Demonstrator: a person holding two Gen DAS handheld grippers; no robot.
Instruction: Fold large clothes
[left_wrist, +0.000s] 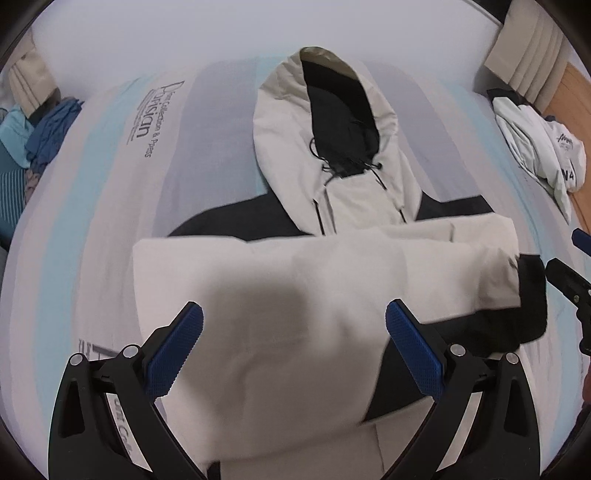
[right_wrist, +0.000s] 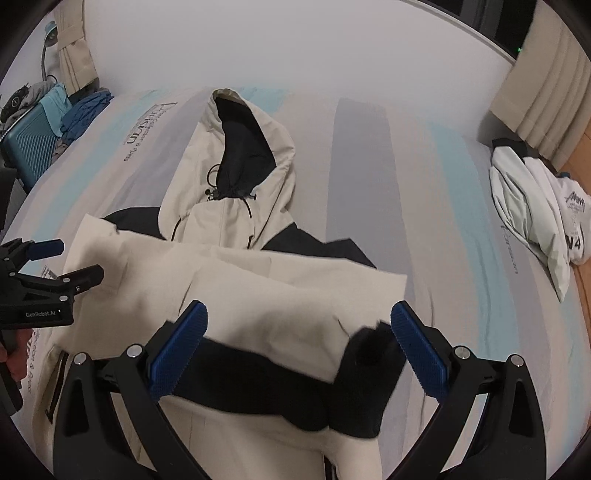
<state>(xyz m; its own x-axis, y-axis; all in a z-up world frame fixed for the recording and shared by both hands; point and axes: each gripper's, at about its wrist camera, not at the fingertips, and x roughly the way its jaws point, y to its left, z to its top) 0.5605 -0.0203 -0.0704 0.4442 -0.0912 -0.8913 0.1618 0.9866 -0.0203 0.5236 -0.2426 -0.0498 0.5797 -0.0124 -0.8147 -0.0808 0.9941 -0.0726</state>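
A cream and black hooded jacket lies face up on the striped bed, hood toward the far wall. Both cream sleeves are folded across the chest, and their black cuffs rest near the jacket's right side. My left gripper hovers open over the folded sleeves with nothing between its blue pads. My right gripper is also open, above the sleeve end and black cuff. In the right wrist view the left gripper shows at the left edge, and in the left wrist view the right gripper shows at the right edge.
The bed sheet has blue, grey and white stripes with printed lettering. A white garment lies crumpled at the bed's right edge. Blue clothes and a teal suitcase sit at the far left. Wooden floor shows on the right.
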